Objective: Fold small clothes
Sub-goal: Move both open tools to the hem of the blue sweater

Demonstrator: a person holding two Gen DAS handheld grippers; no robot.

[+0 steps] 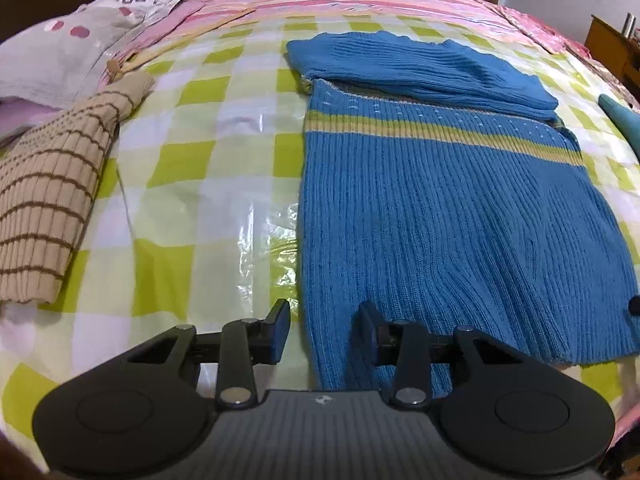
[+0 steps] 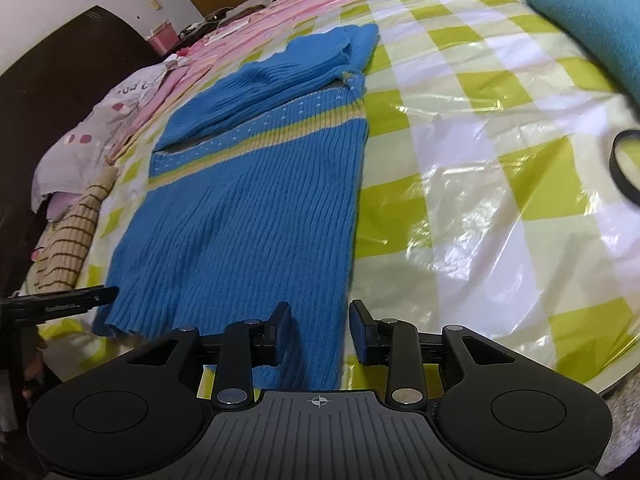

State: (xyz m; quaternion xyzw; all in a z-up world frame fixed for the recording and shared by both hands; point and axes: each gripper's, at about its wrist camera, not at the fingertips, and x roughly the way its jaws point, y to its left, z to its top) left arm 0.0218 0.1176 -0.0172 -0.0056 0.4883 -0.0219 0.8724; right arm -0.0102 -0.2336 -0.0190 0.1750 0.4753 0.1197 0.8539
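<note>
Blue sweater (image 1: 440, 208) flat on checked plastic sheet (image 1: 192, 200), sleeves folded across top at 12 o'clock. Left gripper (image 1: 326, 330) apart, straddling hem's left corner at 6 o'clock, not clamped. Right gripper (image 2: 320, 332) apart over right hem corner. Advice: pinch both corners together, lift evenly. Count: one blue sweater, one striped beige top (image 1: 52, 200) at 9 o'clock, two grippers.
</note>
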